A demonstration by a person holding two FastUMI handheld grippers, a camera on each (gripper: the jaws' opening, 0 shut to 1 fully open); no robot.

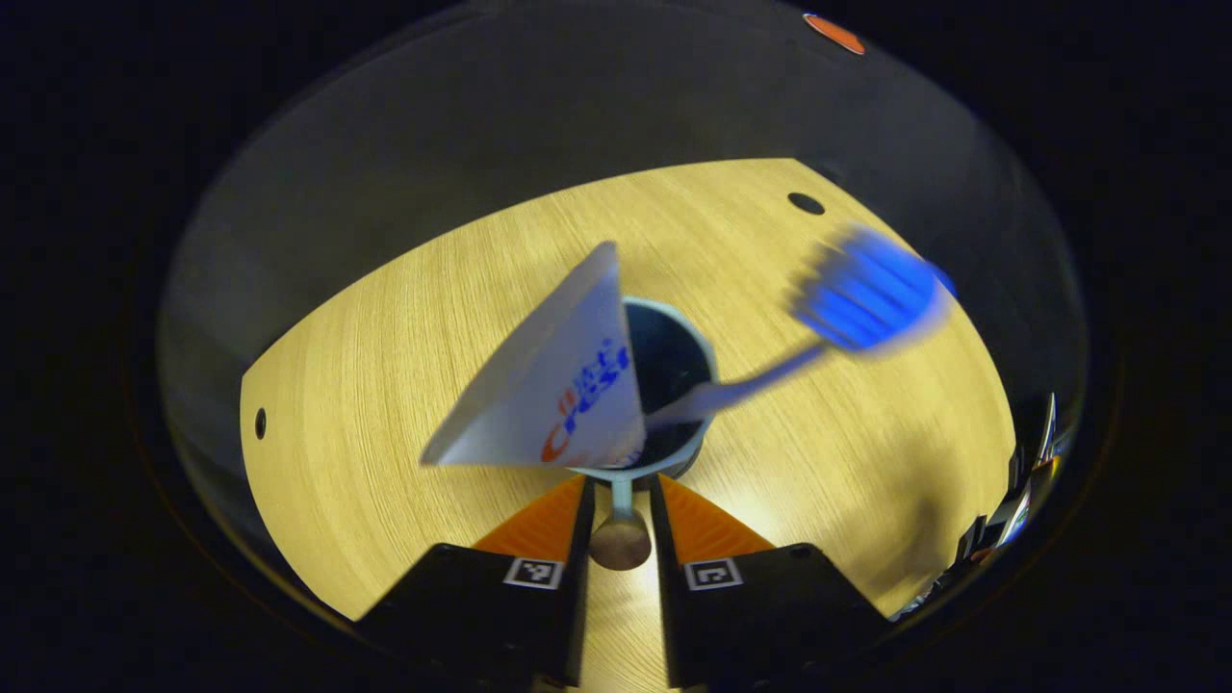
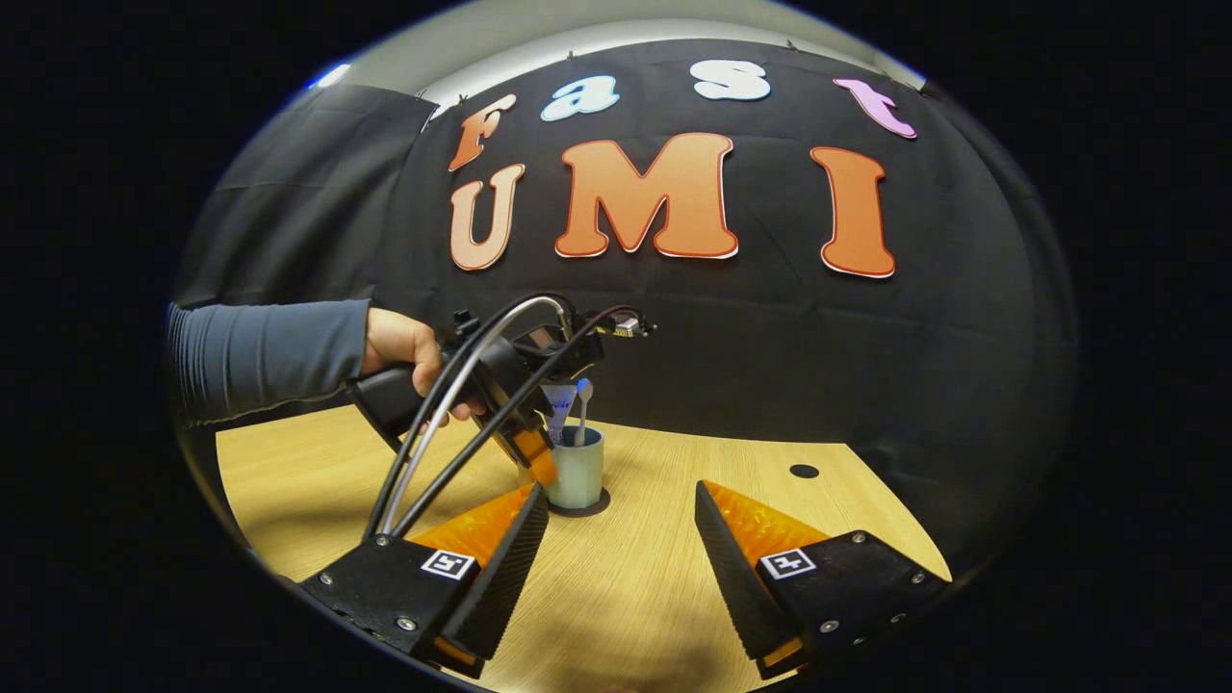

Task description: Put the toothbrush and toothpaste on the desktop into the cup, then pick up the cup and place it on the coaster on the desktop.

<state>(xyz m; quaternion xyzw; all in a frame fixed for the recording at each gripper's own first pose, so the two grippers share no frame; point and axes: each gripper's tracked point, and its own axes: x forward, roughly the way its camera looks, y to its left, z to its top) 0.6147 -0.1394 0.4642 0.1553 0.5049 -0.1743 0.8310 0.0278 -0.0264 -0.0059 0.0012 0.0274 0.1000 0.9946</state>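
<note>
Between my left gripper's [image 1: 621, 500] fingers: the cup's [image 1: 664, 361] handle, clamped narrow.
Toothpaste [image 1: 558, 385] and toothbrush [image 1: 837, 308] stand inside; my right gripper [image 2: 621, 539] gapes wide, empty, coaster [image 2: 599, 504] just ahead.

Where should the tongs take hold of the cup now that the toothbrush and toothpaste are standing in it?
By the handle, from the side. The toothpaste and toothbrush fill the cup mouth and lean out over the rim, so a rim grip would likely knock them. The handle sticks out clear; the left tongs already straddle it, on the coaster.
</note>
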